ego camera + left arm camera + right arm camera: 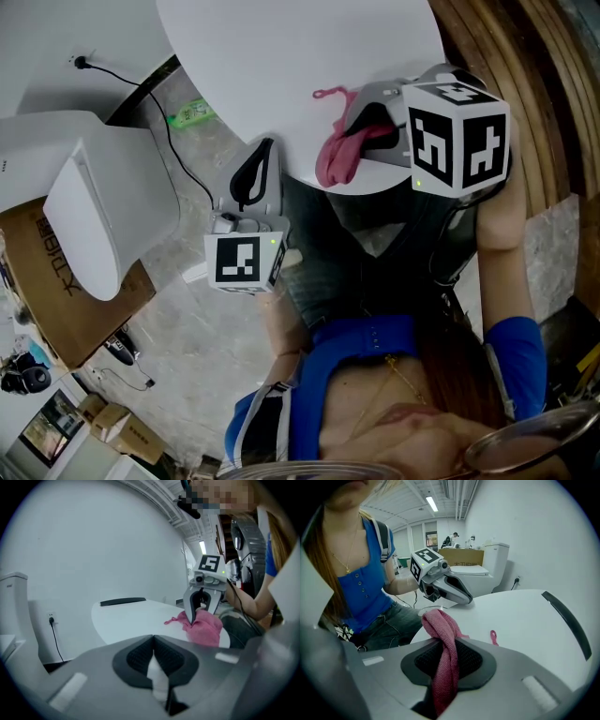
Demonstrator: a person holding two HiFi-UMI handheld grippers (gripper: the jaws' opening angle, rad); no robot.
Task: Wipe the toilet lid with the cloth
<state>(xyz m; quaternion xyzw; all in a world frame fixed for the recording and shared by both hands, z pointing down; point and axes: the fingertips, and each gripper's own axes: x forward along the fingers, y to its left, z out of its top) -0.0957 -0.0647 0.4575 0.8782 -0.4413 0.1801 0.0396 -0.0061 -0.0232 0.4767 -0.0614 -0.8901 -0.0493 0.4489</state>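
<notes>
Right hand-held gripper (446, 658) is clamping its two dark pads on a twisted strand of the pink cloth (439, 623), which is running up between the jaws and bunching into a knot just past their tips. That bunch is sitting at the near rim of the white oval toilet lid (525, 620), seemingly touching it. A small pink loop (493, 637) of the cloth is lying flat on the lid just beside it.

Left hand-held gripper (153, 641) is holding its jaws together, tip against tip. It is pointing across the lid toward the cloth from just outside the rim, apart from the right hand-held gripper. A black bar (123, 601) is lying along the lid's far end.

The person's jeans (328, 272) are showing under the near rim, with a blue top (375, 342) below them in the head view. Farther out, a second white toilet (94, 202) is standing on the stone floor (187, 328), well apart from the lid, and a cardboard box (56, 309) is lying beside it. A black cable (55, 637) is trailing down from a wall socket, and a green object (192, 114) is lying on the floor near the lid's edge.
</notes>
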